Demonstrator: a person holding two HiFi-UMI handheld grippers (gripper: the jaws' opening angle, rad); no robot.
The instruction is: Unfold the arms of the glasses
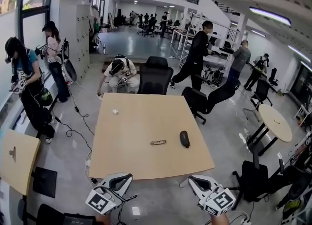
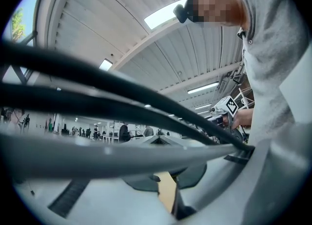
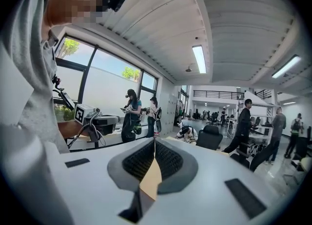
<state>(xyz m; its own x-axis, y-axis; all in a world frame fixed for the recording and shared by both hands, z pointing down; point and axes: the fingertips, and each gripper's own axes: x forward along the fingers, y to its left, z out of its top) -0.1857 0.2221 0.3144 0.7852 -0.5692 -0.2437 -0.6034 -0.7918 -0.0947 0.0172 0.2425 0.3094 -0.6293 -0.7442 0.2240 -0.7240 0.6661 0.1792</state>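
A pair of dark-rimmed glasses (image 1: 158, 142) lies folded on the light wooden table (image 1: 131, 156), a little right of its middle. My left gripper (image 1: 128, 176) hangs below the table's near edge at the left, shut and empty. At the right, also short of the near edge, my right gripper (image 1: 191, 178) is shut and empty too. Both are well short of the glasses. In the left gripper view the jaws of the left gripper (image 2: 158, 139) meet behind black cables (image 2: 97, 87). In the right gripper view the right gripper (image 3: 155, 140) points over the table; neither gripper view shows the glasses.
A black glasses case (image 1: 184, 139) lies just right of the glasses. A small white object (image 1: 115, 111) sits at the far left of the table. Black office chairs (image 1: 155, 77) stand beyond the far edge. Several people stand or crouch around the room.
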